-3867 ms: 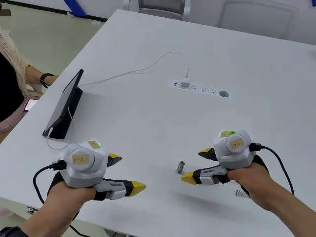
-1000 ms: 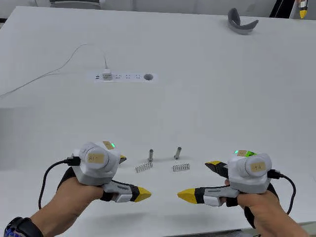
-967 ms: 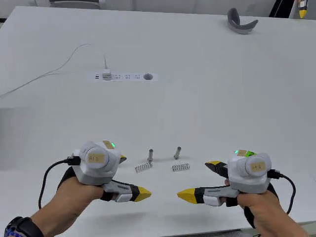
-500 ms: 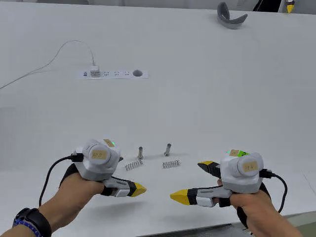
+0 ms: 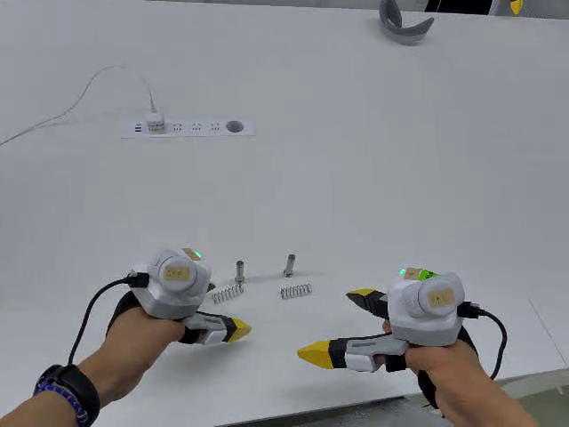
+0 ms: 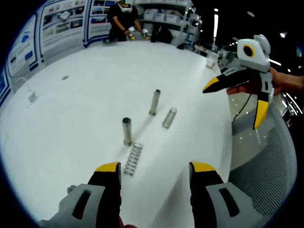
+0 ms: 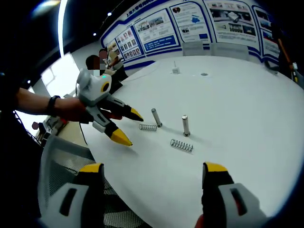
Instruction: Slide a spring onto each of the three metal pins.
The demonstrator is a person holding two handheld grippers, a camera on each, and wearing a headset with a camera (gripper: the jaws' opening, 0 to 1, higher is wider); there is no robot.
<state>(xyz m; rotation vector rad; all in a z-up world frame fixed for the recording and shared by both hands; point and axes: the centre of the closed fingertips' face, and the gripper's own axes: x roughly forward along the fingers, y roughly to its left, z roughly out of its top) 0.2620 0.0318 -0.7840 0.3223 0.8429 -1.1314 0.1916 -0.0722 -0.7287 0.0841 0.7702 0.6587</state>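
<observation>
Two short metal pins stand upright on the white table, the left pin (image 5: 239,270) (image 6: 127,130) (image 7: 155,117) and the right pin (image 5: 289,264) (image 6: 155,101) (image 7: 185,125). A small spring lies flat beside each: the left spring (image 5: 228,293) (image 6: 134,158) (image 7: 148,127) and the right spring (image 5: 296,290) (image 6: 169,117) (image 7: 182,145). My left gripper (image 5: 225,309) (image 6: 155,167) is open and empty, its jaws just short of the left spring. My right gripper (image 5: 336,323) (image 7: 153,167) is open and empty, to the right of the right spring.
A white power strip (image 5: 187,128) with a plug and cable lies further back on the table. A grey curved object (image 5: 404,22) rests at the far right. The table's near edge runs just below my hands. People stand beyond the table's far end (image 6: 124,14).
The head camera has swung round, and the pins and springs now sit higher and further left. My left gripper has edged slightly nearer the left spring. Both grippers stay open.
</observation>
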